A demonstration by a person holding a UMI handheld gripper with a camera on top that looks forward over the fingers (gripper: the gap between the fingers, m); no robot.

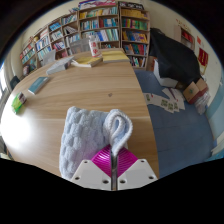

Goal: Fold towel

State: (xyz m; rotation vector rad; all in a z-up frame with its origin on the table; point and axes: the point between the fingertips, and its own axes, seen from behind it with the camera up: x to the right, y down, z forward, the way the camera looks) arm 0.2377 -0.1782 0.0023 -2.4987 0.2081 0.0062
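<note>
A pale grey, ribbed towel point(88, 135) lies on the wooden table point(70, 95) just ahead of my fingers, bunched and partly doubled over. One rolled edge of it point(121, 135) rises and runs down between my pink pads. My gripper point(112, 163) is shut on this edge of the towel, the two pads pressed together with the cloth pinched between them. The rest of the towel rests on the table to the left of the fingers.
A blue book point(38, 85) and a green thing point(18, 102) lie at the table's left. A stack of books point(88, 60) and a pink cup point(94, 46) stand at its far end. Bookshelves point(100, 25) line the back wall. A chair with clutter point(185, 80) is right.
</note>
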